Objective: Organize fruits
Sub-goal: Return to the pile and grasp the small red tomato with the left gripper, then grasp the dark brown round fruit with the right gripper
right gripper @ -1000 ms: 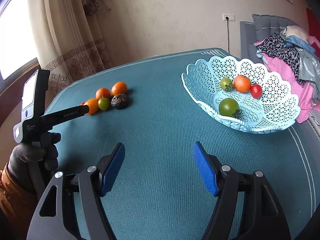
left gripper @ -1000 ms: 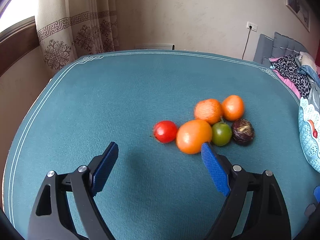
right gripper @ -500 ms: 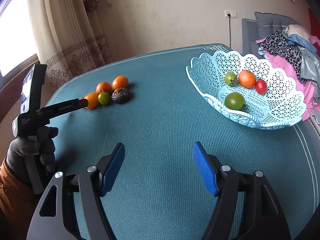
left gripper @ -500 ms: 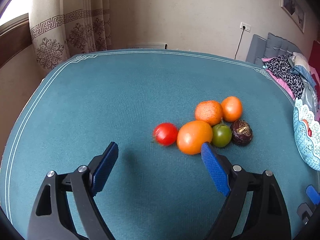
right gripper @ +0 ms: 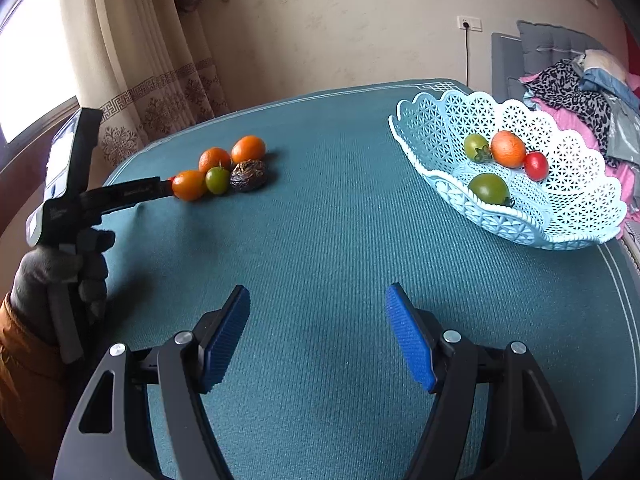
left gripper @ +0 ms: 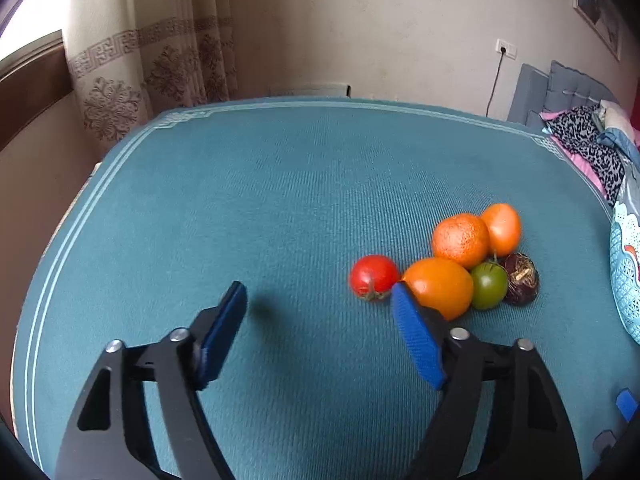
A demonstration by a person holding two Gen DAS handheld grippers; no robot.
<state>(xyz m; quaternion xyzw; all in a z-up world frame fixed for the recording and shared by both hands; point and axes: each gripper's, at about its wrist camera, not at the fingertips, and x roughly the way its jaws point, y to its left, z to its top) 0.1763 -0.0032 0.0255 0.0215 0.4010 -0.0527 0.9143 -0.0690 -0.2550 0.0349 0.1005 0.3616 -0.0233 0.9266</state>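
Right wrist view tells us four fruits already lie in the basket [right gripper: 568,224] by the surface's right edge; five wait clustered toward its far left. Our left hand-held gripper [left gripper: 320,312] gapes wide beside the red tomato [left gripper: 373,277]; our right hand-held gripper [right gripper: 318,316] hangs wide, empty.

A: Where is the left gripper [left gripper: 318,300]?

B: Low over the teal table [left gripper: 280,200], its 2 blue-padded fingers [left gripper: 416,340] spread wide with nothing between them. From the right wrist view, a grey-gloved left hand [right gripper: 60,276] grips its handle near the table's left edge.

A: And the right gripper [right gripper: 318,320]?

B: Near the table's front edge, level above the cloth, its 2 fingers also set wide apart and holding nothing.
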